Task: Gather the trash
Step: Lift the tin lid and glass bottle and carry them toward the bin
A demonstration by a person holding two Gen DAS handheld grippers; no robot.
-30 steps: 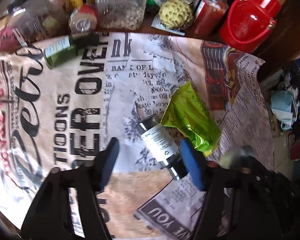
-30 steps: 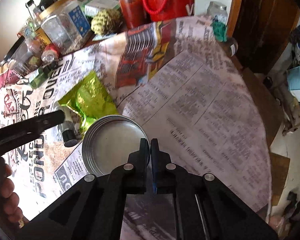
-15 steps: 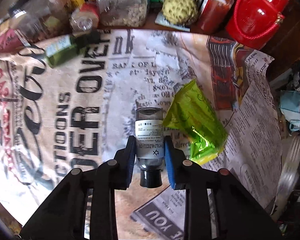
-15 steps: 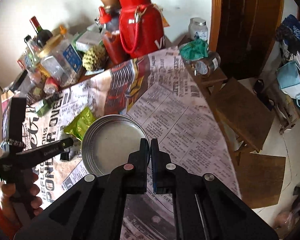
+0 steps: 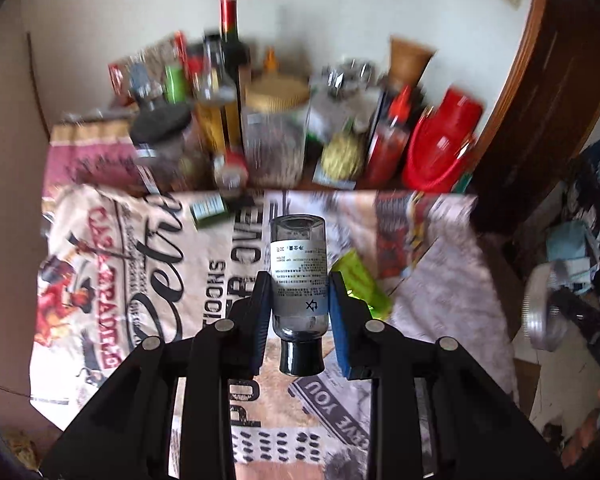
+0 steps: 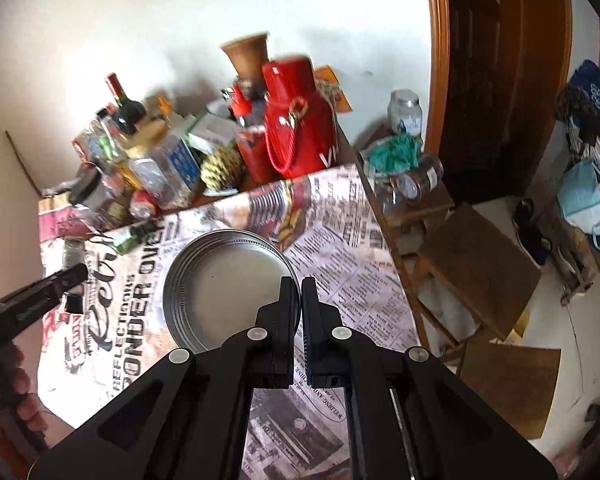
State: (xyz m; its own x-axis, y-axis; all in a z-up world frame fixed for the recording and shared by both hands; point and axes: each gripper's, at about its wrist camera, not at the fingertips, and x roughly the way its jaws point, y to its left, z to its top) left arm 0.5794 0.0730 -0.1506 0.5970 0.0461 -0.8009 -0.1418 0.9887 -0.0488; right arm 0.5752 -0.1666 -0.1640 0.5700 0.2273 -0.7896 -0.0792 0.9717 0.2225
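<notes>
My left gripper [image 5: 299, 292] is shut on a small clear glass bottle [image 5: 298, 264] with a white label and a black cap, which hangs above the table. Below and to its right, a crumpled green wrapper [image 5: 360, 284] lies on the newspaper-print cloth [image 5: 148, 280]. My right gripper [image 6: 301, 284] is shut on the rim of a round metal lid [image 6: 228, 284], also held off the table. That metal lid [image 5: 540, 312] shows edge-on at the right of the left wrist view. The left gripper [image 6: 40, 300] appears at the left edge of the right wrist view, held by a hand.
A small green bottle [image 5: 210, 208] lies near the cloth's far edge. Behind it crowd jars, a wine bottle [image 5: 230, 64], a red sauce bottle [image 5: 392, 140] and a red flask [image 6: 296, 120]. A wooden stool [image 6: 480, 264] and a dark door frame stand right of the table.
The left gripper closed on the glass bottle and lifted it off the cloth. The right gripper rose with the metal lid; both views now look from higher up.
</notes>
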